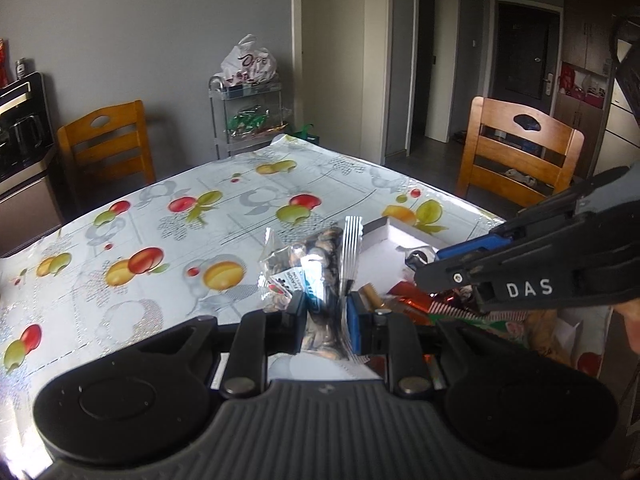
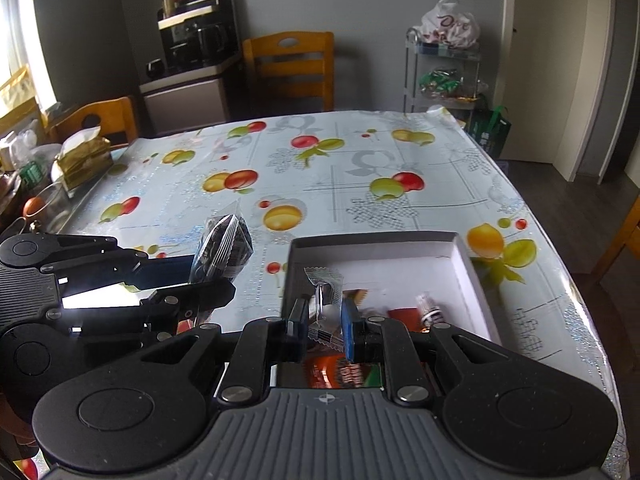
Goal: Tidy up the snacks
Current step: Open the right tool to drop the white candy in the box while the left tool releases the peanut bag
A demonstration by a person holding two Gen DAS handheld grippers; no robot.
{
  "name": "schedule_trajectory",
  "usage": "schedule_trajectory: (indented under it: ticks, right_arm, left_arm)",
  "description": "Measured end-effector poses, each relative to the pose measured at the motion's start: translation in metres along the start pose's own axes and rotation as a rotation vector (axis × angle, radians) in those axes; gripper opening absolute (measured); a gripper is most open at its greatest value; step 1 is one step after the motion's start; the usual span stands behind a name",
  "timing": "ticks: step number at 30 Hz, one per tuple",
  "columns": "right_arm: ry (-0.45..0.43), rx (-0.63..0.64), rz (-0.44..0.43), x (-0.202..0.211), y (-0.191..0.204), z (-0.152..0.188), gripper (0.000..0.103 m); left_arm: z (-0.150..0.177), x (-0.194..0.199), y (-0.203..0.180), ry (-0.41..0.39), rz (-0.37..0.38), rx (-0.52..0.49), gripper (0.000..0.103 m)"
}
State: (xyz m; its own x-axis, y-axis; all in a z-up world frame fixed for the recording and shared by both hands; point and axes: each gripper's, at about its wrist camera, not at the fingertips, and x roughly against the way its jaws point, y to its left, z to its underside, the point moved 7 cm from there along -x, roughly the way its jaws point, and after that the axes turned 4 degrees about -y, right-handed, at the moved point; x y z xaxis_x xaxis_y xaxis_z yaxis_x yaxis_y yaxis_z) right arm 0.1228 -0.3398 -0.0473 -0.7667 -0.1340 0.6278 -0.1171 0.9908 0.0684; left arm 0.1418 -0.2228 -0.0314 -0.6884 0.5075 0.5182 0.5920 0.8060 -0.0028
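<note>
My left gripper (image 1: 326, 320) is shut on a clear bag of brown nuts (image 1: 320, 276), held upright above the table just left of the white box (image 1: 380, 234). The same bag (image 2: 224, 248) and left gripper (image 2: 200, 280) show in the right wrist view. My right gripper (image 2: 325, 328) is shut on a small silver wrapped snack (image 2: 326, 300), held over the near part of the white box (image 2: 464, 264). The right gripper (image 1: 436, 268) reaches in from the right in the left wrist view. Red, orange and green snack packets (image 2: 344, 372) and a small silver one (image 2: 430, 310) lie in the box.
The table carries a fruit-print cloth (image 2: 320, 168). Wooden chairs (image 1: 520, 152) (image 2: 290, 68) stand around it. A tissue pack (image 2: 82, 160) and clutter sit at the table's left edge. A metal cart (image 1: 248, 116) with bags stands by the wall.
</note>
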Motion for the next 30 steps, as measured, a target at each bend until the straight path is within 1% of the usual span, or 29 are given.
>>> schedule_trajectory:
  ticks: [13, 23, 30]
  right_arm:
    - [0.014, -0.023, 0.035, -0.003, -0.028, -0.001, 0.019]
    - [0.032, -0.047, 0.056, -0.005, -0.044, 0.006, 0.019]
    - [0.045, -0.048, 0.061, -0.008, -0.047, 0.007, 0.019]
  left_arm:
    - [-0.009, -0.025, -0.025, 0.01, 0.062, -0.016, 0.018]
    - [-0.007, -0.042, -0.039, 0.034, 0.104, -0.03, 0.018]
    - [-0.005, -0.049, -0.043, 0.05, 0.121, -0.03, 0.018]
